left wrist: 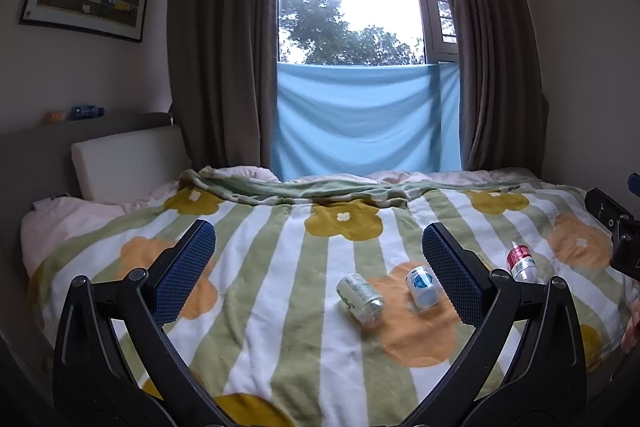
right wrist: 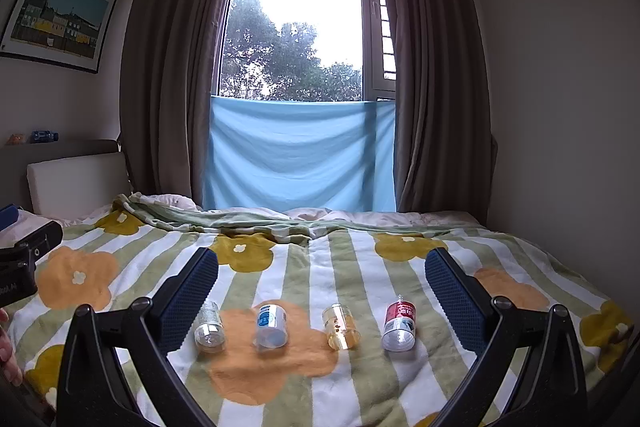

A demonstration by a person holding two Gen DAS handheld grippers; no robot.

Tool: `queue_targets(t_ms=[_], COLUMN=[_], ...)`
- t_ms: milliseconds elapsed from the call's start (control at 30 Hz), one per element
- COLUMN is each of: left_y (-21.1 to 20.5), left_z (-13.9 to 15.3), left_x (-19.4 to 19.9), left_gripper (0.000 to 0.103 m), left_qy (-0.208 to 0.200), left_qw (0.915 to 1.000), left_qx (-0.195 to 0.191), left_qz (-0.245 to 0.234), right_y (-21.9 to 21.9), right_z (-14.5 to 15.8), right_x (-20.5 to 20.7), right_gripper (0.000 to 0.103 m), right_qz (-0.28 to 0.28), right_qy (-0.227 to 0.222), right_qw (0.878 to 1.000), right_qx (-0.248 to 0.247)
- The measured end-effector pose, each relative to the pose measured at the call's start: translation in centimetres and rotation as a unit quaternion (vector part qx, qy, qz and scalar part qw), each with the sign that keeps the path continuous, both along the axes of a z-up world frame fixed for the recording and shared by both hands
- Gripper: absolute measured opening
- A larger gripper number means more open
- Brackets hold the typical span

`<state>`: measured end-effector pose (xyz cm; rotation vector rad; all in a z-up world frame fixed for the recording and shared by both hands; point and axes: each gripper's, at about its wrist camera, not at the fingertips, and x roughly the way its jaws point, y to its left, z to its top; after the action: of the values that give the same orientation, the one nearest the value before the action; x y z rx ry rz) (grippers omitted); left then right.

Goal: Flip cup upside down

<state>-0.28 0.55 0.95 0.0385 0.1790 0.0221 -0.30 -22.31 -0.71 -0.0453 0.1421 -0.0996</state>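
Soft and uneven, the bed under its flower-patterned blanket carries a row of four small containers, all lying on their sides, seen best from the right wrist: a clear one, a white cup with a blue label, an amber one and a red-labelled one. Which counts as the cup cannot be told for sure; the blue-labelled one seems likeliest. Both the left gripper and the right gripper hover above the blanket with fingers spread wide, holding nothing. The main risks are judged to be these: the round cup rolling away when nudged, neighbours being knocked because the row is tight, and the cup toppling once set mouth-down on yielding fabric.
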Motion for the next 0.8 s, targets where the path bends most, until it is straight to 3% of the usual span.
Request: queue_targets(t_ms=[800], left_y=[0.3], left_z=[0.5], left_x=[-1.1], left_gripper=[0.103], left_qy=[-0.008], left_qw=[0.9999], left_qx=[-0.006], left_qz=[-0.006], right_y=[0.4], right_z=[0.3], right_x=[-1.0], right_gripper=[0.103], right_qz=[0.003], right_qy=[-0.005], right_qw=[1.0], right_qx=[-0.003])
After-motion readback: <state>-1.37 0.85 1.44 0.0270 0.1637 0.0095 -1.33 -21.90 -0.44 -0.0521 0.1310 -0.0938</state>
